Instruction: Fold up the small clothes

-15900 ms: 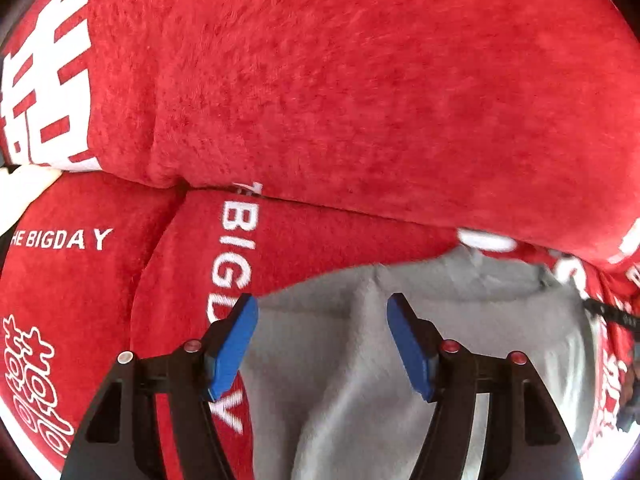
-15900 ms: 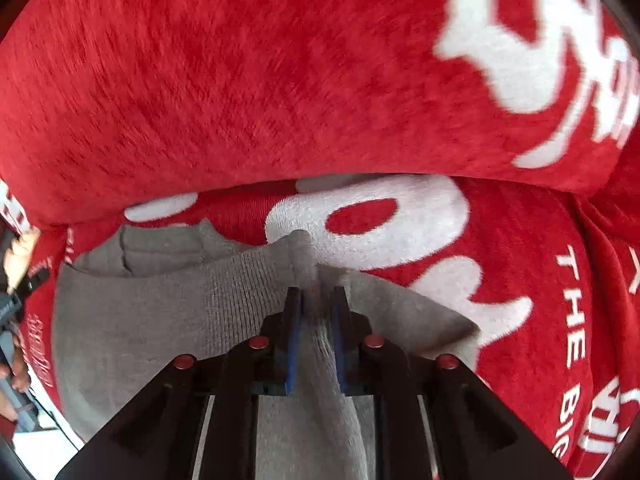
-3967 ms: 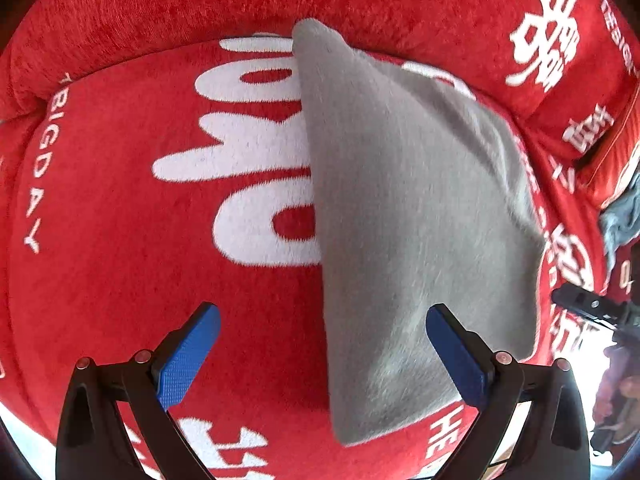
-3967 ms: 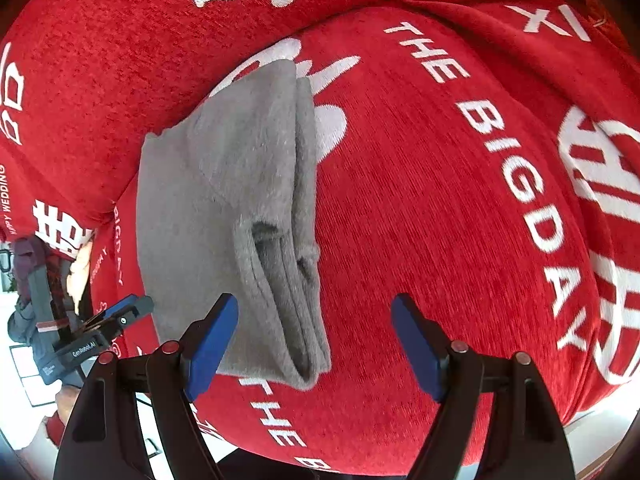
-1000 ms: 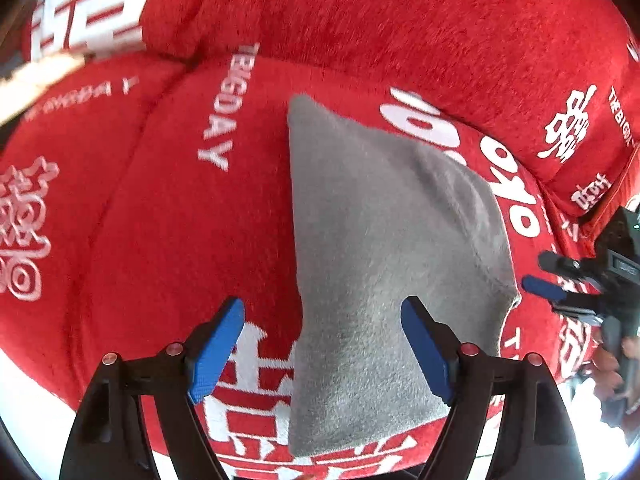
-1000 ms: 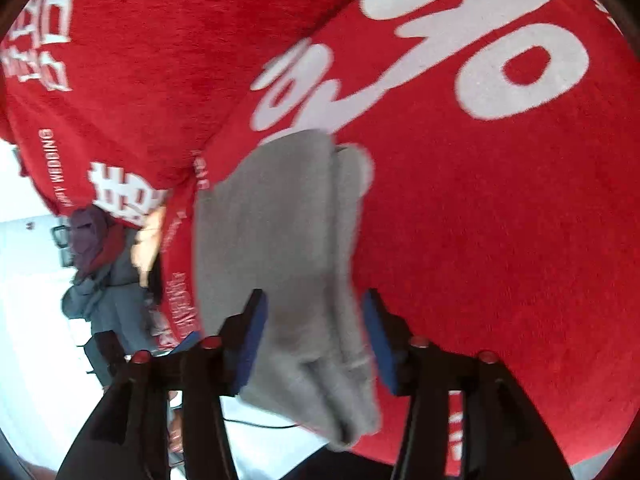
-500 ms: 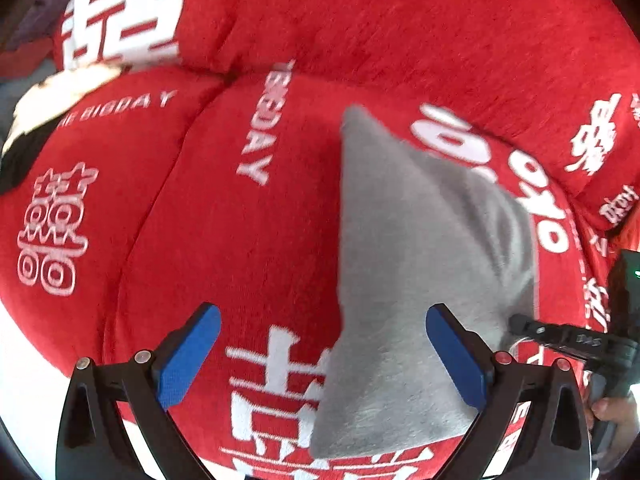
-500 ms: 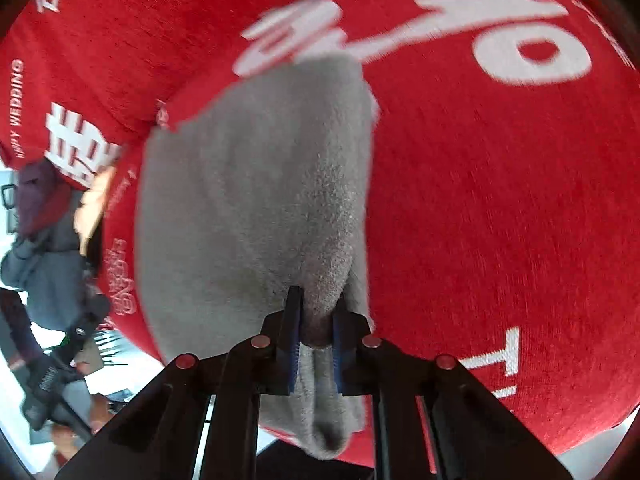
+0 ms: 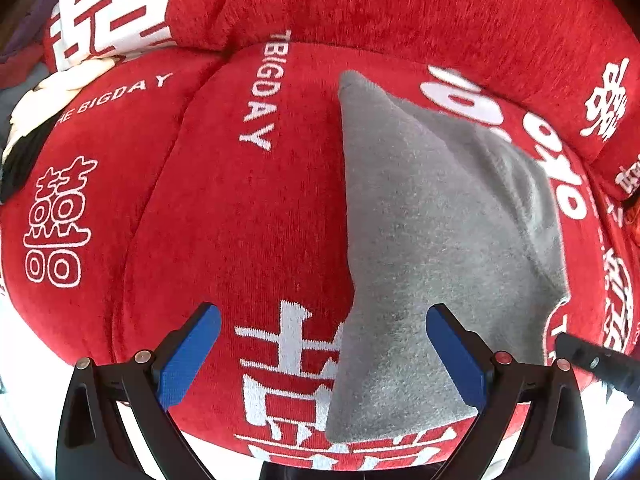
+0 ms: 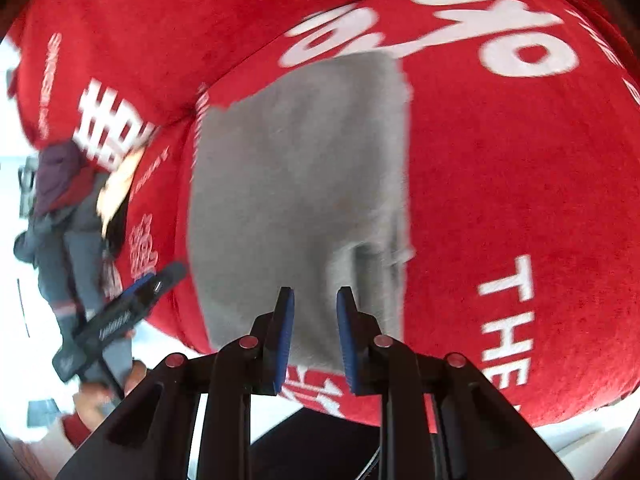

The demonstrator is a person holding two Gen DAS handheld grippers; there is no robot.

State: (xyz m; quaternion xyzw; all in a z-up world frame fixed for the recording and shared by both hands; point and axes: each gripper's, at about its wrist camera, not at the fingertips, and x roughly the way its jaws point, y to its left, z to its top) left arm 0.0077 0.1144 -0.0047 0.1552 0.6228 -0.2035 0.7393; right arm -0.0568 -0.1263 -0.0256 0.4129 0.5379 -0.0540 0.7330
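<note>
1. Folded grey fleece garment lying right of centre in the left wrist view, flat on the red plush sofa cover with white lettering.
2. Right gripper opening, narrow gap, pads off the cloth, nothing pinched between them.
3. Left gripper spread wide and empty at the bottom of the frame, straddling the garment's left edge.
4. Probably best to lift clear without snagging the loose lower-right layers, then pat flat.
5. Count: one garment, two grippers, one sofa cover.

one grey garment — two grippers, one sofa
</note>
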